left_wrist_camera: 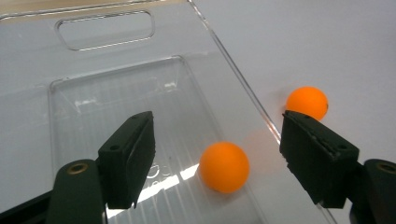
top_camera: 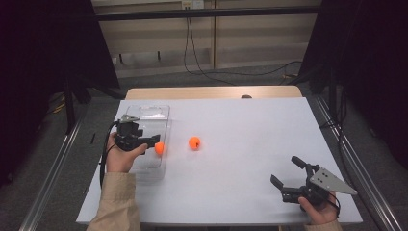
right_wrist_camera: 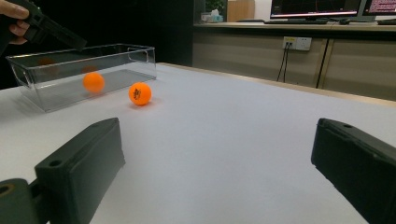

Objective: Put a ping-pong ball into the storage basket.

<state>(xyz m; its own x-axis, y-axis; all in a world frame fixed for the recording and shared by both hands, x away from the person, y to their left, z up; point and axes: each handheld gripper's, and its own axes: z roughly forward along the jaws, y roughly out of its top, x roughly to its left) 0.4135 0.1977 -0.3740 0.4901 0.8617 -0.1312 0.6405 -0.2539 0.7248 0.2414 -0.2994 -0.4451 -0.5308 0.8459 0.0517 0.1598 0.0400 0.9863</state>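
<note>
Two balls: one orange ball in the bin (left_wrist_camera: 224,166) lies on the floor of the clear plastic bin (top_camera: 144,111), near its right wall; the other orange ball on the table (top_camera: 194,142) sits on the white table (top_camera: 250,139) just beside that wall, apart from it.
Left gripper: the left gripper (left_wrist_camera: 217,154) hangs over the bin with its jaws apart, and the ball in the bin lies below the gap, touched by neither pad, so nothing is held.
Right gripper: the right gripper (top_camera: 288,174) rests low near the table's near right corner, jaws wide and empty, well apart from both balls.
Step in hand, as I judge it: dropping a ball into the bin; the release looks done and the ball seems settled.
How to finish it well: lift the left gripper straight up so neither jaw clips the ball or the bin's rim.
Next ball: it lies nearest the left gripper, so that hand looks the better choice.
Approach: come down from above with the jaws spread wider than the ball, one pad on each side.
Grip: close gently at the ball's middle; I expect a smooth round ball to squirt out if pinched off-centre.
Risk: nudging it first will likely send it rolling across the table.
</note>
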